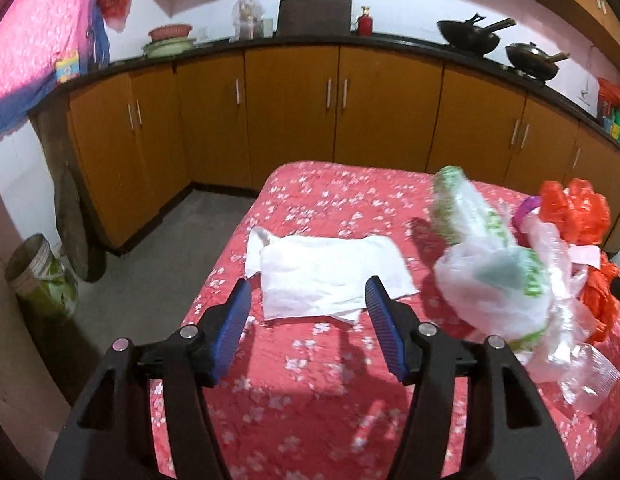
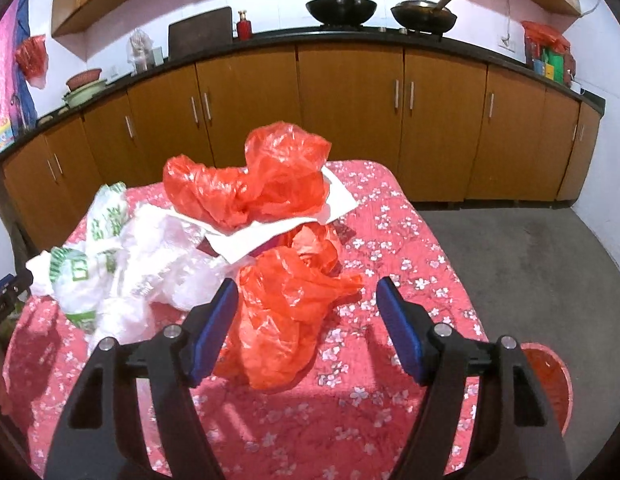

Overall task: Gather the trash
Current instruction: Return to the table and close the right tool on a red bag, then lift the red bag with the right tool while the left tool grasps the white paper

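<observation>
A white paper napkin [image 1: 326, 276] lies flat on the red floral tablecloth [image 1: 310, 400]. My left gripper [image 1: 307, 292] is open, its blue pads either side of the napkin's near edge. To its right is a heap of trash: a white-and-green plastic bag [image 1: 490, 276], clear plastic [image 1: 582, 376] and orange plastic bags [image 1: 578, 208]. In the right wrist view my right gripper [image 2: 307, 292] is open over a crumpled orange bag [image 2: 293, 320]. Behind it lie a second orange bag [image 2: 261, 180], white paper [image 2: 338, 200] and the white-and-green bag [image 2: 101, 264].
Orange kitchen cabinets [image 1: 289, 112] with a black counter holding woks [image 2: 342, 8] run behind the table. A lined bin [image 1: 41, 276] stands on the grey floor at the left. A red basket [image 2: 546, 376] sits on the floor at the table's right.
</observation>
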`<state>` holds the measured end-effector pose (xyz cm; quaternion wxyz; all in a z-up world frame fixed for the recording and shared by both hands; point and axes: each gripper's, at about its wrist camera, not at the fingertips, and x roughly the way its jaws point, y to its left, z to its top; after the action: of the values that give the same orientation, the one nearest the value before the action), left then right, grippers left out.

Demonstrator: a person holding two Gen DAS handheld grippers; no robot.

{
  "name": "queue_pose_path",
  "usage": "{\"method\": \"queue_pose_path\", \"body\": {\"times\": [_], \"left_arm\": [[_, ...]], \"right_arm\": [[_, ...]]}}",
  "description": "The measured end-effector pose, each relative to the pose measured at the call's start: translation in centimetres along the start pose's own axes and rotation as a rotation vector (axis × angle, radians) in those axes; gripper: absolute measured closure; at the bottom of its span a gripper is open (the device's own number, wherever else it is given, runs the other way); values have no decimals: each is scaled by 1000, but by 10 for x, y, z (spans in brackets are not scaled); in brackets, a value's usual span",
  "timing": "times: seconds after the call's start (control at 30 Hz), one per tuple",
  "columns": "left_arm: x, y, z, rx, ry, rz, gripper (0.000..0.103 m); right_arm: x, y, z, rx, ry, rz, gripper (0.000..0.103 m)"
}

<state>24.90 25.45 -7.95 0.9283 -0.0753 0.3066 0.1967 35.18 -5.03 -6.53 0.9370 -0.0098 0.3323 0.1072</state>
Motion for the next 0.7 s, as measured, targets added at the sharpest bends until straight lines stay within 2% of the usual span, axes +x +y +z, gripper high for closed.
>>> {"method": "queue_pose_path", "body": {"times": [0.07, 0.13, 0.2, 0.3, 0.47, 0.5, 0.53, 0.57, 0.6, 0.7], "left_arm": [[7, 5, 2, -10, 16, -2, 42], [11, 7, 3, -18, 31, -5, 41], [14, 7, 4, -25, 44, -12, 41], [20, 4, 5, -5, 62, -18, 41], [35, 0, 8, 13, 127, -45, 42], [39, 0, 8, 14, 148, -53, 49], [46, 0, 7, 15, 185, -65, 61], [50, 0, 7, 14, 207, -69, 68], [54, 0, 7, 12, 228, -74, 82], [56, 1, 5, 11, 243, -89, 91]], "right_arm": [[3, 2, -1, -6, 9, 1, 43], [7, 4, -2, -13, 25, 15, 63], [7, 7, -5, -24, 27, 19, 72], [3, 9, -7, -39, 14, 21, 80], [0, 8, -11, -46, 14, 28, 81], [-1, 8, -11, -45, 15, 29, 81], [-1, 7, -11, -45, 15, 30, 81], [-2, 7, -12, -44, 15, 31, 81], [-2, 6, -11, -44, 15, 32, 81], [-3, 5, -12, -42, 15, 35, 81]]}}
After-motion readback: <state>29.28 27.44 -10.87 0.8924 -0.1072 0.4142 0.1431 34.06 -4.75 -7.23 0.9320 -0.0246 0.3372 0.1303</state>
